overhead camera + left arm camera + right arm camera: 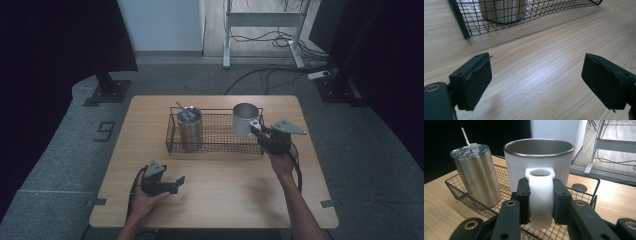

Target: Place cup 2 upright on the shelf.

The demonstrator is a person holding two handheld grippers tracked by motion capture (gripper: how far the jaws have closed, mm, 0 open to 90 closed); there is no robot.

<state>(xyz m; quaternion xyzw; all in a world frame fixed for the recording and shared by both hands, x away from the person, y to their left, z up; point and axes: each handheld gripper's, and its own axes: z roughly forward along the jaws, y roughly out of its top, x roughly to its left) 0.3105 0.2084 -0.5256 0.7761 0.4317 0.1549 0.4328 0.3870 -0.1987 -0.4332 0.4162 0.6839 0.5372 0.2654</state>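
A white mug [245,120] with a steel rim stands upright at the right end of a black wire basket [215,146]. My right gripper [259,130] is shut on the mug's white handle [541,195], one black jaw on each side of it. A steel tumbler [190,129] with a lid and straw stands at the basket's left end; it also appears as the tumbler [477,175] in the right gripper view. My left gripper [176,184] rests low over the bare table near the front left, open, with nothing between its fingers [475,83].
The wooden table [225,190] has bare room in front of the basket. Dark curtains flank the scene. A white desk frame [262,30] and cables lie on the floor beyond the far edge.
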